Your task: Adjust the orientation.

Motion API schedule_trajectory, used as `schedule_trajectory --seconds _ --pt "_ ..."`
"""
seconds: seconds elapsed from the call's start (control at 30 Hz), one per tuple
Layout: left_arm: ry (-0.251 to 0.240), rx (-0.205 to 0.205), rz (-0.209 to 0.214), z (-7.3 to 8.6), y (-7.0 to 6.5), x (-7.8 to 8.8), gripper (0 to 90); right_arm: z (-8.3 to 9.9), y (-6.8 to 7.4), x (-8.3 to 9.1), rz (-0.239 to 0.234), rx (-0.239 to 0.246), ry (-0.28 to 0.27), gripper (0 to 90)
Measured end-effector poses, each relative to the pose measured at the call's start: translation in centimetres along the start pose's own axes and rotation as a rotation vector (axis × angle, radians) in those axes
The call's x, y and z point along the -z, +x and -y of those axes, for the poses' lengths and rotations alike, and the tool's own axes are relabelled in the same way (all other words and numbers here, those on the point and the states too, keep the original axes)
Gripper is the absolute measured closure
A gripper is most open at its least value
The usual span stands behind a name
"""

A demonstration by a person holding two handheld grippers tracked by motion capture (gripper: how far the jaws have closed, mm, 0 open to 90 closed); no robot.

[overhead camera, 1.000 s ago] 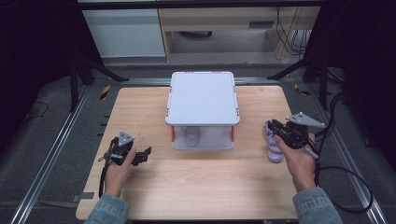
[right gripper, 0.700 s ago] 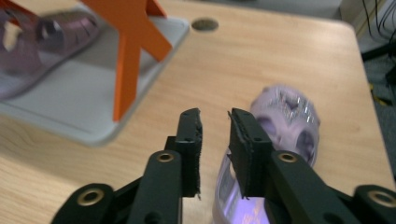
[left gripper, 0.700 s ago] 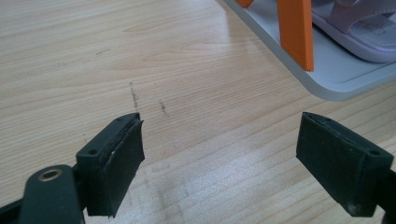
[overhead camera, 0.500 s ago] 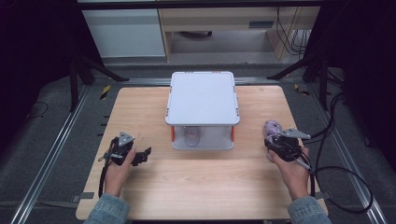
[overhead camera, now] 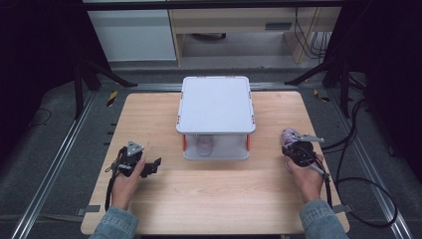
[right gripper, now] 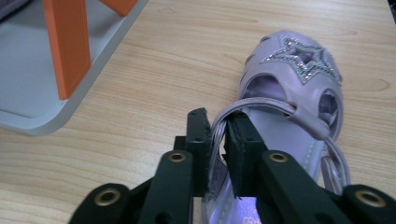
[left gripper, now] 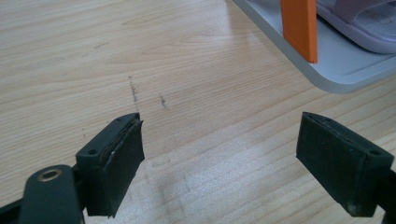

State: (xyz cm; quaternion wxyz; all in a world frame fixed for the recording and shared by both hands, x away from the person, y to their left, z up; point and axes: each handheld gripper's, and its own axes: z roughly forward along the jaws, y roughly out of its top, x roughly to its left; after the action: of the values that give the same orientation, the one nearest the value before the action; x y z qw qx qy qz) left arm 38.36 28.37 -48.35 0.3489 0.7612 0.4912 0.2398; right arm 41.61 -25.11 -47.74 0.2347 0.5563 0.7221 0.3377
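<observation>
While our left gripper (left gripper: 219, 163) rests wide open over the table (overhead camera: 209, 199), our right gripper (right gripper: 217, 140) — jaws just closing — pinches the lilac sandal's (right gripper: 299, 93) side strap, right of the box (overhead camera: 215, 104).

No readable text, labels, brands or numbers — none on any surface

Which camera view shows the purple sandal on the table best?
The right gripper view: the purple sandal fills it, star trim clear, its side strap pinched in the right gripper. The high view gives a small patch beside the hand.
</observation>
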Motion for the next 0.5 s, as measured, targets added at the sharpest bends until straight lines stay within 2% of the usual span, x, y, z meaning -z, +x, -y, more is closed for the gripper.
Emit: schedule_trajectory --seconds 0.07,0.13,0.27,0.5 --pt "0.001 0.000 -0.002 0.0 0.0 0.0 13.9 0.0 -0.2 0.2 0.002 0.010 -0.001 84.7" --pt "0.001 -0.002 -0.005 0.0 0.0 0.0 13.9 0.3 -0.6 0.8 -0.006 0.008 -0.025 85.6" --pt "0.001 0.000 -0.004 0.0 0.0 0.0 13.9 0.8 -0.7 2.9 -0.068 0.018 -0.064 85.8" --pt "0.003 -0.002 -0.007 0.0 -0.1 -0.1 13.9 2.2 2.0 7.1 -0.221 0.083 -0.116 85.6"
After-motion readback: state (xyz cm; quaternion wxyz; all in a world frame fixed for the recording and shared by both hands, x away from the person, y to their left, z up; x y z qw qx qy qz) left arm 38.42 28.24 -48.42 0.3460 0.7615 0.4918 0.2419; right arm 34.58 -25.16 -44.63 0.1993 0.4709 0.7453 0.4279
